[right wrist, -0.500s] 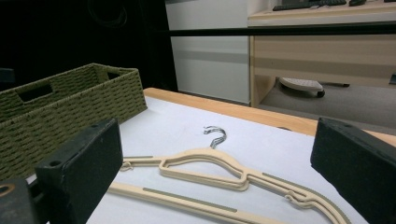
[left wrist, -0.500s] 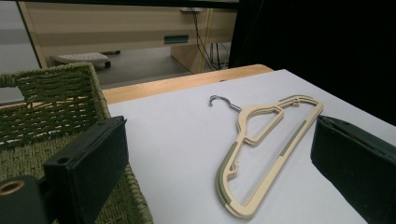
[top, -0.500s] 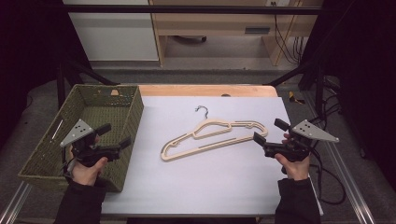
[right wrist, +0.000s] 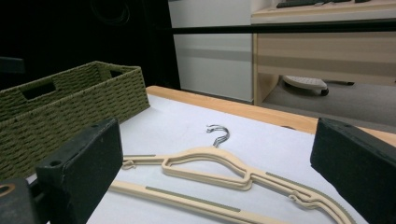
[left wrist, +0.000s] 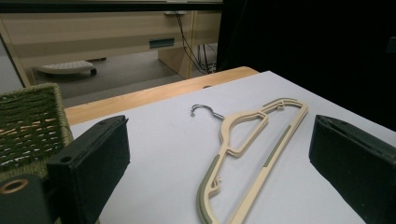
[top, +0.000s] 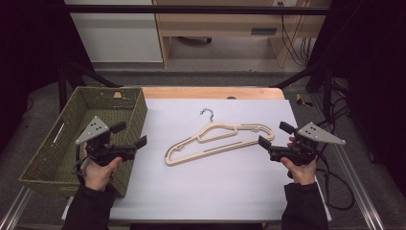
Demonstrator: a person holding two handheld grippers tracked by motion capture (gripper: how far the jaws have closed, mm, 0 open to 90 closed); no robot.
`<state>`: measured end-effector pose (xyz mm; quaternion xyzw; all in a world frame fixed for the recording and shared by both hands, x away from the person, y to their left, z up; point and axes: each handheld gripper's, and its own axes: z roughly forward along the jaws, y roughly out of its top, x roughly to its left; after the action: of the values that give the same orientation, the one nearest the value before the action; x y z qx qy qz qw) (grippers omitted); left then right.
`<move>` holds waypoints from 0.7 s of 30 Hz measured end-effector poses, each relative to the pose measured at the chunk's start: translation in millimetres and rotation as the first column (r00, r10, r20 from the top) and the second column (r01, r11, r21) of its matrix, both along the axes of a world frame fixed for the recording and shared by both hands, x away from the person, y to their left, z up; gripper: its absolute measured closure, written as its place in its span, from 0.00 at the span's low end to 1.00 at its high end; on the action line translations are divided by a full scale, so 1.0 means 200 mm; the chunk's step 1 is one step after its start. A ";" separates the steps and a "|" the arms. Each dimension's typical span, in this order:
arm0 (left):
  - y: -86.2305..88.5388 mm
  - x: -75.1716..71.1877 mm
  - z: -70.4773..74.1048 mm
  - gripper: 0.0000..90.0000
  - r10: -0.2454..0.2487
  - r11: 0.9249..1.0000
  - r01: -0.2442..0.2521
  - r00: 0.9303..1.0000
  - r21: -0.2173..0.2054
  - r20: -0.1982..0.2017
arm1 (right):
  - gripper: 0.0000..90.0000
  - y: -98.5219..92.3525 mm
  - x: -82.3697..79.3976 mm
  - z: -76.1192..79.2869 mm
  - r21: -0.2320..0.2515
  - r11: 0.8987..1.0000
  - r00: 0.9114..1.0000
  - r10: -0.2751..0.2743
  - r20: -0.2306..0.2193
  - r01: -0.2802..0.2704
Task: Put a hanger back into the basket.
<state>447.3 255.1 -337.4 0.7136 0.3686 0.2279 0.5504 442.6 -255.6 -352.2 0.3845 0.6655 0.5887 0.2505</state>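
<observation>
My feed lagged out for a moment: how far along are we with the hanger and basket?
Nothing looks done yet. The beige hanger lies flat on the white sheet, untouched. The woven basket at the table's left shows nothing inside. Left tongs and right tongs are both open, flanking the hanger, gripping nothing. Any grasp and move is left.

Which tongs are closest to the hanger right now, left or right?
The right tongs: their tips sit just off the beige hanger's shoulder end, not touching. The left tongs hang by the green woven basket, with bare white table between.
</observation>
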 end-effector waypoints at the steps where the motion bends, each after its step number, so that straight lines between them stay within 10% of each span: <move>1: -0.01 0.01 0.00 0.06 -0.006 1.000 0.006 1.000 0.008 -0.001 | 0.03 0.00 0.00 0.00 -0.003 1.000 1.000 0.004 -0.002 -0.004; 21: -0.43 0.25 -0.11 0.11 -0.105 0.978 0.123 0.988 0.168 -0.109 | 0.04 0.03 0.02 -0.02 -0.028 1.000 0.999 0.010 -0.033 -0.011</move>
<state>498.1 169.1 -358.4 0.7895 0.3327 0.1916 0.4789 446.5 -250.0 -356.1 0.3869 0.6797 0.5743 0.2419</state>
